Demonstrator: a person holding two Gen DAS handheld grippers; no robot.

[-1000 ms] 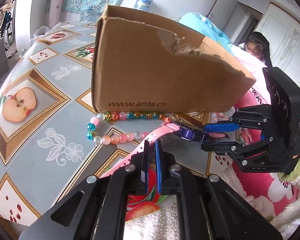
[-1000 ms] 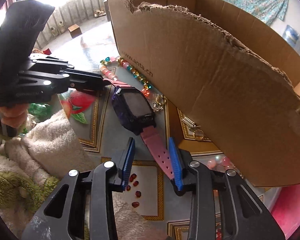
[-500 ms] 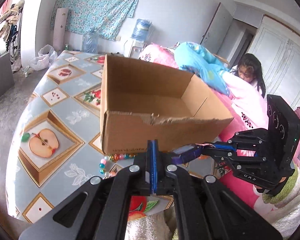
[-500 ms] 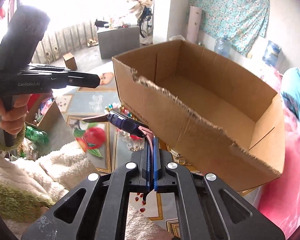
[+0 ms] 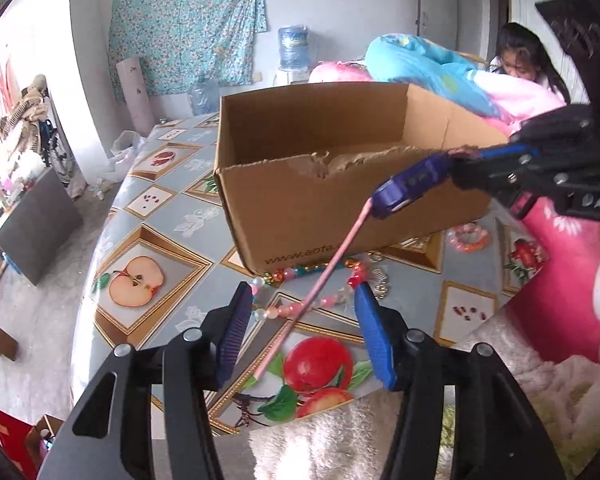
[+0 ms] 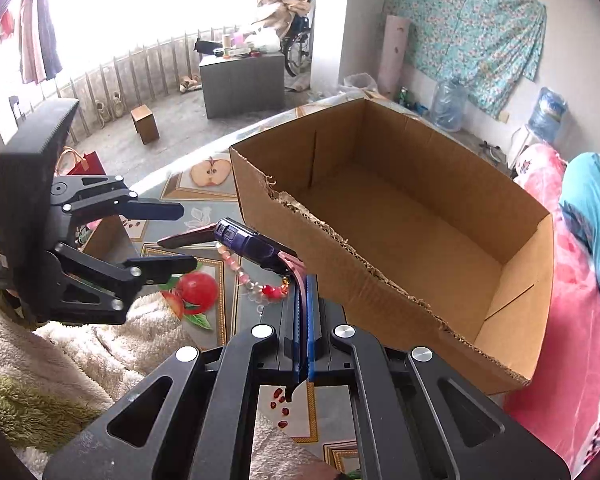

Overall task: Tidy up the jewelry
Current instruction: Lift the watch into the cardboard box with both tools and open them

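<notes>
Both grippers aloft, R (image 6: 302, 296) w/ watch (image 6: 256, 246)

Left gripper (image 5: 300, 332) angled downward, jaws parted after just opening, blue pads (image 5: 374, 340) well apart, with only a thin pink strap passing loose between them and touched by neither. Right gripper (image 6: 302, 320) likewise tilted down and clamped tight, pads pressed together on the other strap end of a purple watch (image 6: 256, 246) lifted off the table. From the right wrist view, left gripper at the left edge, its two fingers spread one above the other.
</notes>
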